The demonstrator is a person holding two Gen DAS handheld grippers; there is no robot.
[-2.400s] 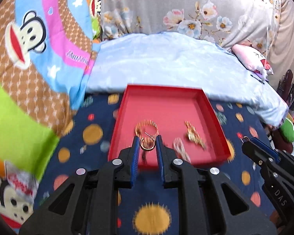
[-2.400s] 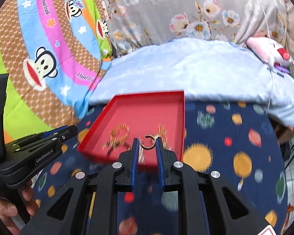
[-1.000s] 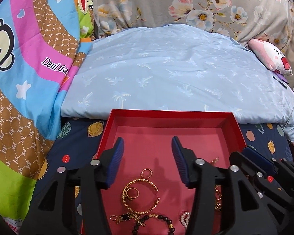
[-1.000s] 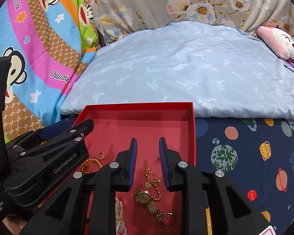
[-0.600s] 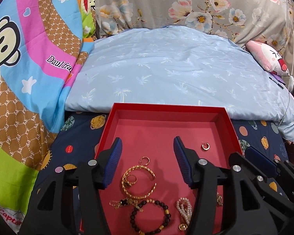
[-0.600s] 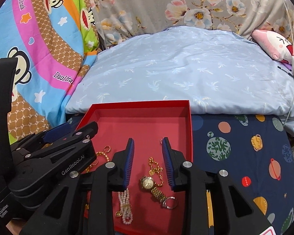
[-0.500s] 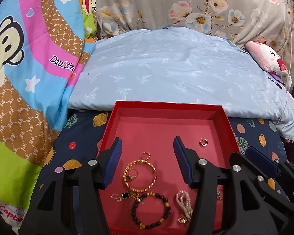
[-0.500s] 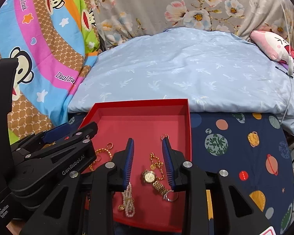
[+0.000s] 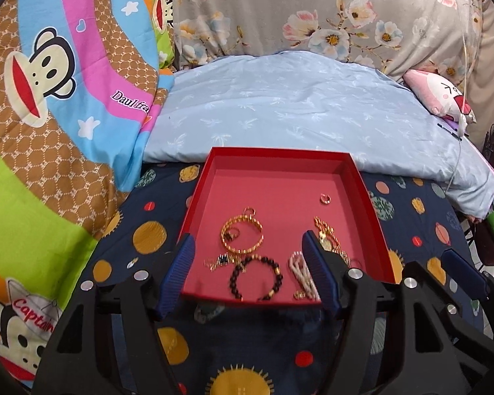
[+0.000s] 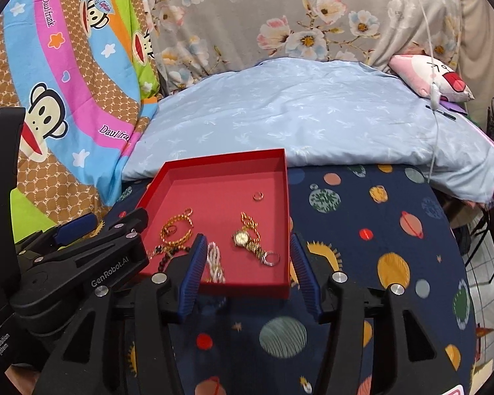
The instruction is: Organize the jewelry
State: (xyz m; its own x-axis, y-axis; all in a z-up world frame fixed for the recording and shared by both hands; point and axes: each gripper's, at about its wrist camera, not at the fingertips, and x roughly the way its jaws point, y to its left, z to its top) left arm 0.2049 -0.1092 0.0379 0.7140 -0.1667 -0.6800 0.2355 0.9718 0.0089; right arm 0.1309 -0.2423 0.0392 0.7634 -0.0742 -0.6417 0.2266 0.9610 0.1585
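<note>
A shallow red tray [image 9: 270, 161] [image 10: 178, 171] lies on the dark planet-print cloth. In it are a gold bangle [image 9: 242, 238] [image 10: 176, 228], a dark bead bracelet [image 9: 255, 278], a pearl strand [image 9: 301, 273] [image 10: 215, 261], a gold watch with chain [image 10: 247, 238] [image 9: 327, 233] and a small gold ear cuff [image 9: 325, 198] [image 10: 258, 196]. My left gripper [image 9: 247, 265] is open and empty, hovering at the tray's near edge. My right gripper [image 10: 247, 265] is open and empty, just right of it over the tray's near right corner.
A light blue quilt [image 9: 289, 112] rises behind the tray. A bright monkey-print blanket [image 9: 49, 98] lies to the left. A pink plush toy [image 10: 428, 75] and a white cable [image 10: 434, 131] are at the far right. The planet cloth [image 10: 378, 230] spreads to the right.
Both grippers let go of their earrings into the tray, opened wide and drew back toward me. The small gold ear cuff now lies in the tray's far right part.
</note>
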